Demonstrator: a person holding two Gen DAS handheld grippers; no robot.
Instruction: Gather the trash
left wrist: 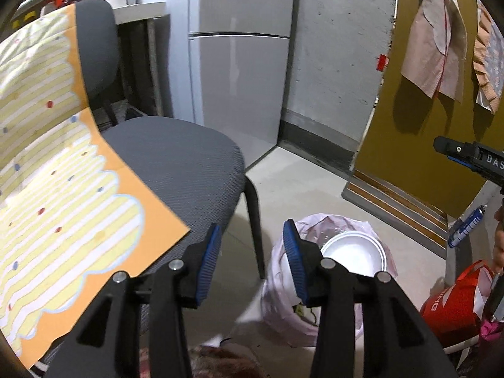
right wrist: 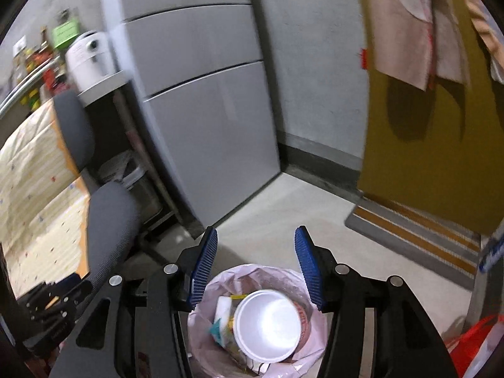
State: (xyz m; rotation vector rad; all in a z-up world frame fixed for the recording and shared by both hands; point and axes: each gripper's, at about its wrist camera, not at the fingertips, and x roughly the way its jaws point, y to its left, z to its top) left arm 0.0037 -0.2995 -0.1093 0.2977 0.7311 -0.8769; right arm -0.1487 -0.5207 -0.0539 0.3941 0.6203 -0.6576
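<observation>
A bin lined with a pale pink bag [right wrist: 302, 340] [left wrist: 283, 308] stands on the floor. A white foam bowl [right wrist: 267, 324] [left wrist: 356, 255] lies in it on top of wrappers and a small carton [right wrist: 225, 318]. My right gripper [right wrist: 256, 267] hovers directly above the bin, open, with nothing between its blue pads. My left gripper [left wrist: 252, 258] is open and empty too, held above the floor between the grey chair and the bin. The right gripper's tip [left wrist: 466, 157] shows at the right edge of the left wrist view.
A grey chair [left wrist: 176, 163] stands left of the bin, next to a table with an orange and yellow striped cloth [left wrist: 56, 173]. A grey fridge [left wrist: 239, 78] stands behind. A yellow door [left wrist: 425, 126] and a red bag [left wrist: 456, 305] are at the right.
</observation>
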